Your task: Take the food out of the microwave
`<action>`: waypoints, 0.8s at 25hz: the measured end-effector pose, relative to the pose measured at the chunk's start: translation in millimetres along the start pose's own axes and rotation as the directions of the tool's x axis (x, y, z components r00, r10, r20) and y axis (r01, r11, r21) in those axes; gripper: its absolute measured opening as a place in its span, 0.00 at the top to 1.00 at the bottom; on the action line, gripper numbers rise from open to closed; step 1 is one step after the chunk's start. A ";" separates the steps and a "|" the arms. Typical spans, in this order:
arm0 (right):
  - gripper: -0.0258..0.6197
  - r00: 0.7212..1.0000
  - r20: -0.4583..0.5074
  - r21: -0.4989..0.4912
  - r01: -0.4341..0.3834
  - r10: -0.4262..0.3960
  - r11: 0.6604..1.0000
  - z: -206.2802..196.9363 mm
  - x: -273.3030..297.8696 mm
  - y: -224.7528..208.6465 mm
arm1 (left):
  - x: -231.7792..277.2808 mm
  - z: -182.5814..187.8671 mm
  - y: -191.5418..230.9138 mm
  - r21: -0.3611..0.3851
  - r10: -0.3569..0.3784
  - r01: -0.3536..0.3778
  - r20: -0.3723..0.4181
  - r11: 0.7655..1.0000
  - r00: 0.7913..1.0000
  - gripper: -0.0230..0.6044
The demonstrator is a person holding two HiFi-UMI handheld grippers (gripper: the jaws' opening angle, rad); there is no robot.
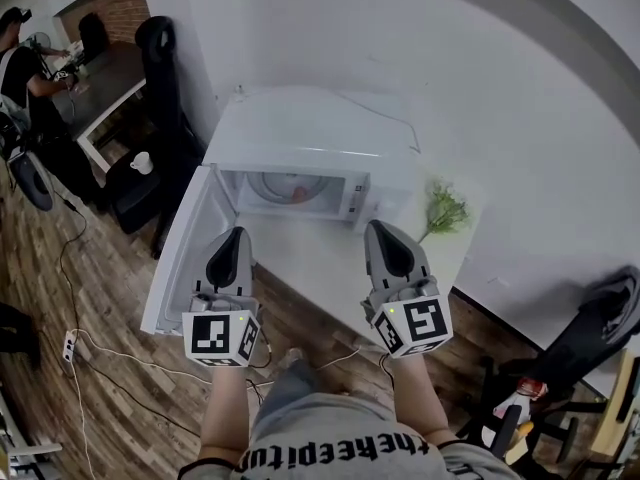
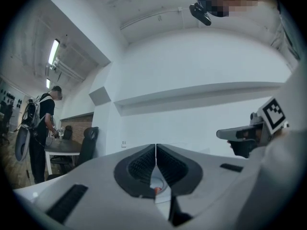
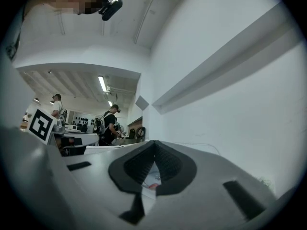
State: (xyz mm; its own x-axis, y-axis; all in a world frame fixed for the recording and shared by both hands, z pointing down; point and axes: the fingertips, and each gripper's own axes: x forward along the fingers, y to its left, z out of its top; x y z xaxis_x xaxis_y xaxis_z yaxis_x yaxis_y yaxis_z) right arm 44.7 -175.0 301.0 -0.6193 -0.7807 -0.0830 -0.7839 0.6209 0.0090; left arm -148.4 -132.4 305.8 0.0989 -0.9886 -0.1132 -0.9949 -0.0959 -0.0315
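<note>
Because the microwave (image 1: 300, 153) door (image 1: 185, 258) hangs open, the food (image 1: 299, 193) sits exposed inside, ahead of both sets of jaws. The left gripper (image 1: 236, 234) and the right gripper (image 1: 384, 230) hover outside the cavity with jaws pressed together and empty, probably poised before reaching in.

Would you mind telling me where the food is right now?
In the head view the food sits inside the open microwave, beyond the left gripper and right gripper, left of the green plant.
</note>
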 end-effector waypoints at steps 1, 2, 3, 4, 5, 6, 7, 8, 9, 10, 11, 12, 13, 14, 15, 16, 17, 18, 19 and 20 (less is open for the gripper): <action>0.96 1.000 -0.005 0.000 0.007 -0.007 1.000 -2.5 3.8 -0.8 | 4.9 -2.5 1.8 -0.004 -0.009 0.009 -0.006 1.000 1.000 0.95; 0.96 1.000 -0.010 0.001 0.016 -0.015 1.000 -5.0 7.4 -1.8 | 9.6 -4.3 3.2 -0.009 -0.016 0.016 -0.015 1.000 1.000 0.95; 0.96 1.000 -0.013 0.003 0.024 -0.024 1.000 -7.5 10.9 -2.8 | 14.0 -6.6 4.6 -0.015 -0.025 0.024 -0.024 1.000 0.999 0.95; 0.96 0.999 -0.017 0.006 0.033 -0.033 0.999 -10.1 14.2 -3.7 | 18.0 -10.0 6.0 -0.019 -0.035 0.034 -0.031 0.999 0.999 0.95; 0.96 0.999 -0.022 0.010 0.042 -0.042 0.999 -13.0 17.1 -4.6 | 21.6 -13.8 7.2 -0.022 -0.045 0.044 -0.039 0.999 0.998 0.95; 0.96 0.998 -0.027 0.014 0.052 -0.051 0.999 -16.2 19.8 -5.4 | 24.9 -18.0 8.4 -0.025 -0.054 0.053 -0.047 0.998 0.997 0.95; 0.96 0.998 -0.033 0.017 0.060 -0.060 0.998 -19.7 22.4 -6.0 | 28.2 -23.3 9.8 -0.028 -0.065 0.063 -0.053 0.998 0.996 0.95; 0.96 0.997 -0.039 0.020 0.068 -0.067 0.997 -23.6 24.9 -6.5 | 31.4 -29.2 11.3 -0.030 -0.074 0.073 -0.058 0.997 0.996 0.95; 0.96 0.996 -0.045 0.022 0.075 -0.074 0.997 -27.6 27.5 -6.9 | 34.8 -34.8 12.7 -0.033 -0.083 0.081 -0.065 0.996 0.994 0.95; 0.96 0.995 -0.052 0.025 0.082 -0.080 0.996 -31.6 30.0 -7.3 | 38.4 -40.2 13.6 -0.036 -0.091 0.089 -0.073 0.995 0.993 0.95; 0.96 0.995 -0.058 0.027 0.088 -0.087 0.996 -35.6 32.1 -7.8 | 41.9 -45.6 14.0 -0.040 -0.100 0.097 -0.083 0.994 0.991 0.95; 0.96 0.994 -0.065 0.030 0.095 -0.093 0.995 -39.5 33.9 -8.3 | 45.2 -51.2 13.8 -0.043 -0.110 0.107 -0.094 0.993 0.989 0.95; 0.96 0.992 -0.073 0.033 0.102 -0.099 0.994 -43.4 35.3 -8.4 | 48.4 -57.2 13.5 -0.048 -0.120 0.116 -0.106 0.992 0.987 0.95; 0.96 0.991 -0.081 0.035 0.107 -0.104 0.994 -47.3 36.9 -8.4 | 51.7 -63.3 13.3 -0.051 -0.129 0.124 -0.119 0.991 0.984 0.95; 0.96 0.990 -0.088 0.037 0.111 -0.107 0.993 -50.8 39.0 -8.1 | 55.3 -69.3 13.5 -0.055 -0.137 0.131 -0.130 0.990 0.982 0.95; 0.96 0.990 -0.094 0.037 0.113 -0.109 0.993 -53.7 41.5 -7.6 | 59.4 -75.5 14.0 -0.057 -0.142 0.135 -0.140 0.989 0.980 0.95; 0.96 0.989 -0.098 0.036 0.113 -0.109 0.993 -56.2 44.2 -7.0 | 63.8 -82.2 14.5 -0.060 -0.148 0.140 -0.152 0.988 0.977 0.95; 0.96 0.989 -0.100 0.035 0.112 -0.109 0.993 -58.2 47.0 -6.4 | 68.5 -89.5 14.5 -0.062 -0.155 0.146 -0.165 0.987 0.974 0.95; 0.96 0.989 -0.103 0.033 0.112 -0.108 0.993 -60.0 49.8 -6.1 | 73.3 -97.3 13.7 -0.065 -0.164 0.155 -0.180 0.986 0.970 0.95; 0.96 0.989 -0.106 0.031 0.111 -0.107 0.993 -61.6 52.3 -6.1 | 78.0 -105.3 12.4 -0.067 -0.173 0.163 -0.196 0.984 0.965 0.94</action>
State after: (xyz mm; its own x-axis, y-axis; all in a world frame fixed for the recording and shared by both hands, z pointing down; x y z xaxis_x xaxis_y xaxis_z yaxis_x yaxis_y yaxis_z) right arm 14.4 -223.9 358.0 -0.5330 -0.8458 0.0227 -0.8460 0.5323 -0.0315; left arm -155.2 -222.9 401.2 0.2640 -0.9603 0.0907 -0.9645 -0.2635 0.0168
